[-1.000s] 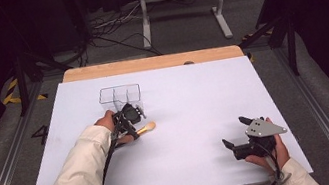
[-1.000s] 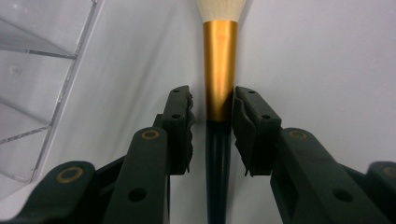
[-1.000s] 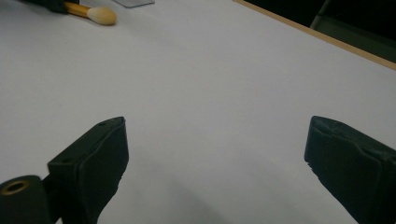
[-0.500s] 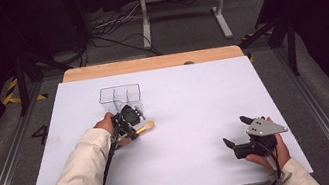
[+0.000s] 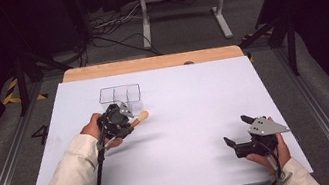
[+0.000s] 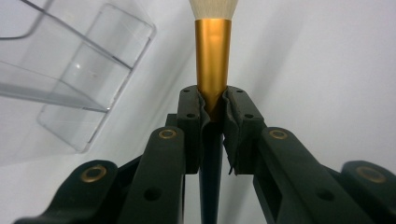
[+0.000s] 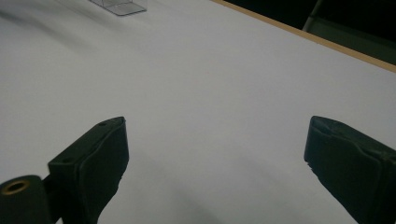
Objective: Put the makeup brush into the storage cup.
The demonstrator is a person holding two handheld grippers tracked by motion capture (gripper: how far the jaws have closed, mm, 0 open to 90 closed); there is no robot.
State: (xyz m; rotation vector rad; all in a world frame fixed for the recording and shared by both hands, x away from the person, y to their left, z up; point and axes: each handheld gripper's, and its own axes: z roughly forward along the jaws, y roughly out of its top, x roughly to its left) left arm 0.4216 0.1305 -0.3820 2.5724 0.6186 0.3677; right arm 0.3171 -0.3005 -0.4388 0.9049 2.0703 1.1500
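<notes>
Your left gripper (image 6: 212, 109) is clamped on a makeup brush (image 6: 213, 51), pads biting the gold ferrule where it meets the dark handle; pale bristles point away from you. In the high view the brush (image 5: 138, 121) hangs off the white table (image 5: 193, 93), toward its left side, just short of the clear acrylic organizer (image 5: 120, 96) that sits near the far-left corner. Your right gripper (image 5: 242, 138) rests near the right front corner, jaws spread wide with nothing between them.

Likely step: carry the brush over and drop it into a compartment. To do it well:
- Tip the wrist so the handle end points down.
- Center over one compartment, clear of the thin dividers.
- Lower until the handle is inside the walls, then let go; the organizer looks light and may skid if nudged.
- Keep the right gripper well apart, or steady the organizer if it shifts.
</notes>
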